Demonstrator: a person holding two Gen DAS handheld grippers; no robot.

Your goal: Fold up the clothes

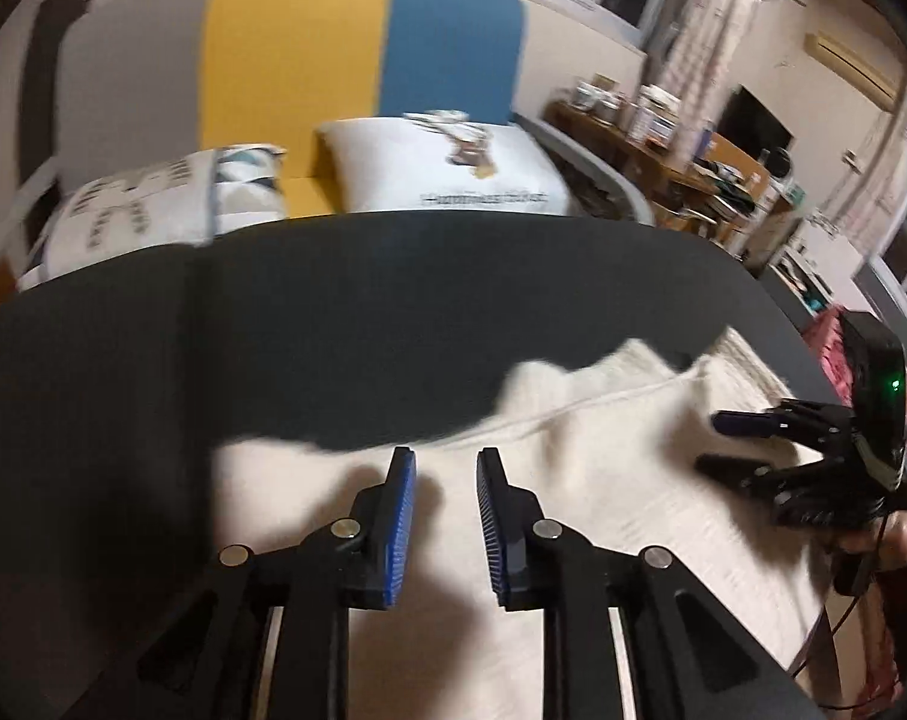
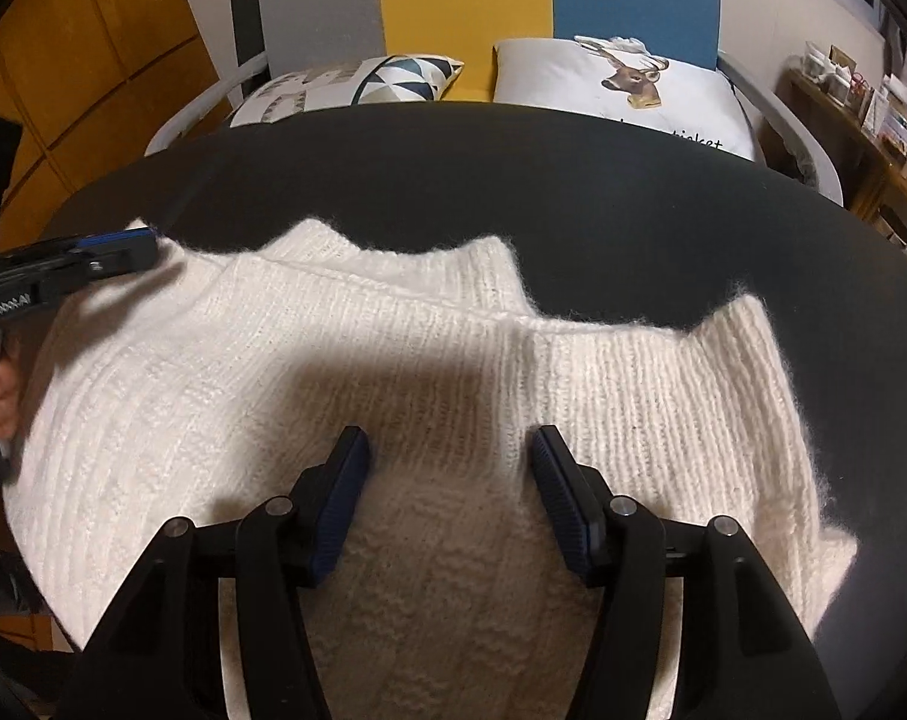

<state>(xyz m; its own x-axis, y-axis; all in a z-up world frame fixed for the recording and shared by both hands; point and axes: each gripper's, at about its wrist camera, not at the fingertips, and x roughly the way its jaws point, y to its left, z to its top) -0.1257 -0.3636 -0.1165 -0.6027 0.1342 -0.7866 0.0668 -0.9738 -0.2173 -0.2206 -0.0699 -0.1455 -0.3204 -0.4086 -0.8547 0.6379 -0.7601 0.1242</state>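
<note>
Sweater (image 2: 393,372): one only, white ribbed knit, spread flat on the dark counter (image 2: 573,180), neckline edge toward the far side, filling most of the near half. Two tongs over it, one per hand. Right tongs (image 2: 450,462) parted wide above the knit, nothing between the blue pads, just clear of the fabric as far as can be told. Left tongs (image 1: 446,468) parted more narrowly, likewise gripping nothing, poised over the sweater's left edge; seen from the right wrist view at (image 2: 144,243), near the sweater's far left corner. Right tongs visible again from the left wrist view at (image 1: 708,441), both fingers apart above the fabric. Behind the counter, one sofa (image 2: 465,0) in grey, yellow and blue panels, bearing two cushions: geometric cushion (image 2: 357,84) and deer cushion (image 2: 621,84). Left wrist view blurred.
</note>
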